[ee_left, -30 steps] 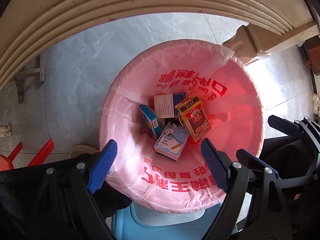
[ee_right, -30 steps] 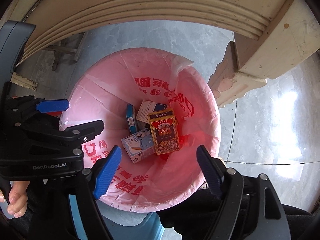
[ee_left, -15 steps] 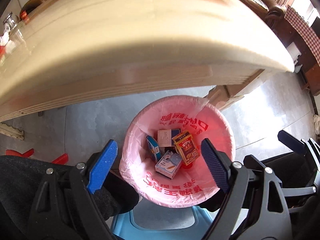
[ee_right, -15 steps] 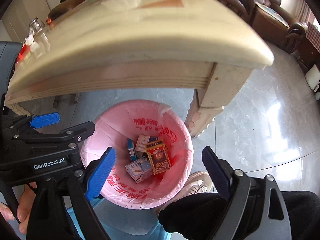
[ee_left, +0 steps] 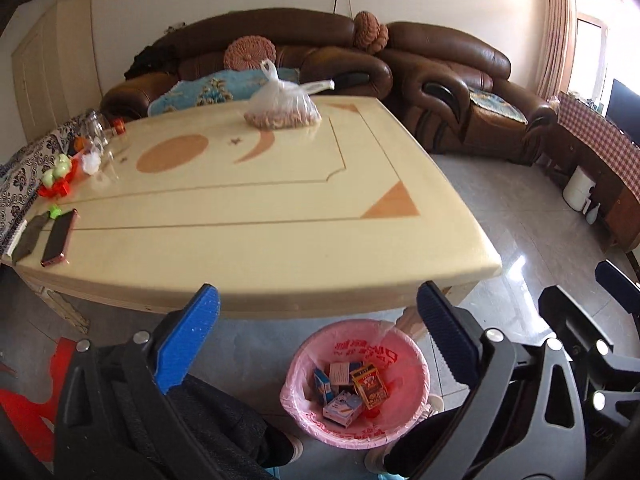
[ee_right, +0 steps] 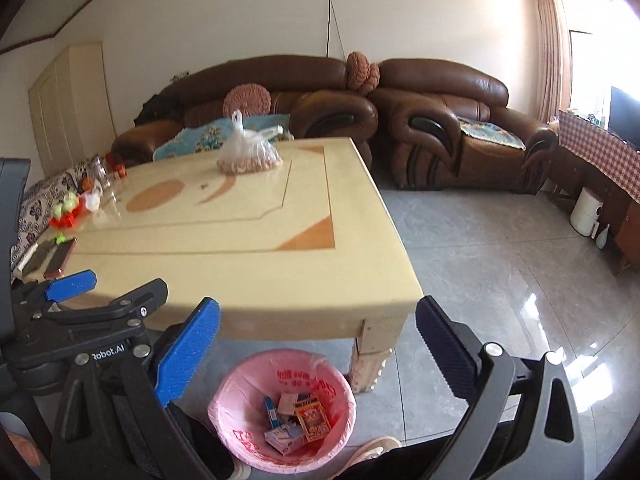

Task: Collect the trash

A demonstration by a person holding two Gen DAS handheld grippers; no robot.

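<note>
At the left end of the cream table [ee_left: 280, 208], a phone [ee_left: 59, 238] lies flat near the front edge, with a red and green cluster of small items [ee_left: 56, 182] and glass jars [ee_left: 98, 130] behind it. Farther along, near the table's back edge, sits a knotted clear bag of nuts [ee_left: 282, 112]. The left gripper [ee_left: 318, 334] hangs above the floor in front of the table, its blue fingers spread wide with nothing between them. Below, on the grey floor beside the table leg, stands the pink-lined trash bin [ee_left: 416, 360], holding several small boxes [ee_left: 352, 388]. The right gripper [ee_right: 318, 336] is likewise wide apart and empty, above the same bin [ee_right: 224, 400]. A brown leather sofa [ee_right: 440, 120] lines the far wall.
</note>
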